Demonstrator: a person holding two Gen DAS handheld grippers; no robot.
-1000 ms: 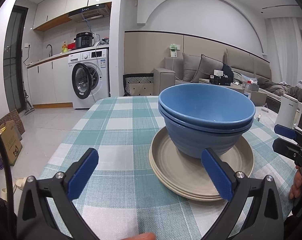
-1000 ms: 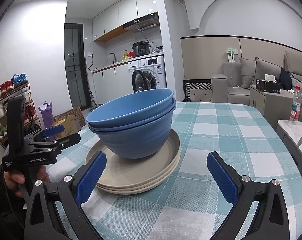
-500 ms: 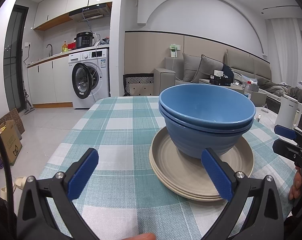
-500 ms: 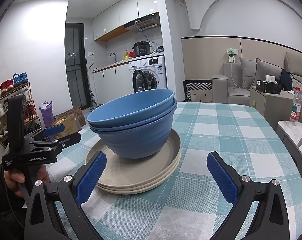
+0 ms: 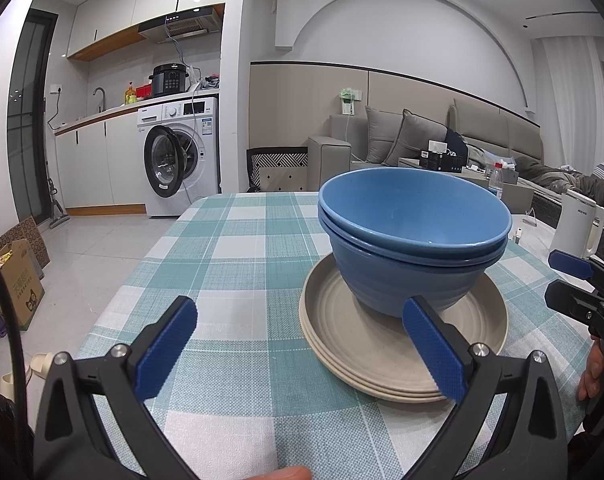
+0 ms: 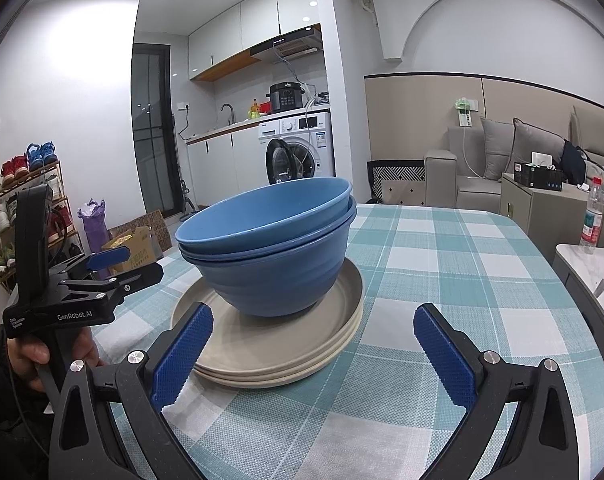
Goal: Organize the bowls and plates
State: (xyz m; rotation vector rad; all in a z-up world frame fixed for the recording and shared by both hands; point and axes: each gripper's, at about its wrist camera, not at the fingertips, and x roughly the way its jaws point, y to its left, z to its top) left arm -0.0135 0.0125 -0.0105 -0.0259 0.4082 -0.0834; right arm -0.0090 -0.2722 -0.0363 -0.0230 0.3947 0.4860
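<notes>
Left wrist view, nearest first: the left gripper (image 5: 302, 344) hangs low over the checked tablecloth (image 5: 229, 264) with its blue-padded fingers spread wide and nothing between them; the right-hand pad overlaps the near rim of the plates in the picture, but whether it touches them cannot be told. Just beyond, at about 1 o'clock, sit the beige plates (image 5: 382, 356), stacked flat on the cloth, and nested on their middle stand two blue bowls (image 5: 414, 232), upright, one inside the other. At 3 o'clock, near the frame edge, the right gripper (image 5: 578, 280) is held by a hand, well apart from the stack. Farther off, at 11 o'clock, a washing machine (image 5: 181, 156) stands under a counter, and at 2 o'clock a sofa (image 5: 422, 136) lines the wall. From the right wrist view, the right gripper (image 6: 314, 352) is likewise splayed and empty, its left pad in front of the plates' (image 6: 277, 356) near rim, the bowls (image 6: 273, 256) just behind, and the left gripper (image 6: 113, 268) at 9 o'clock beside the stack.
</notes>
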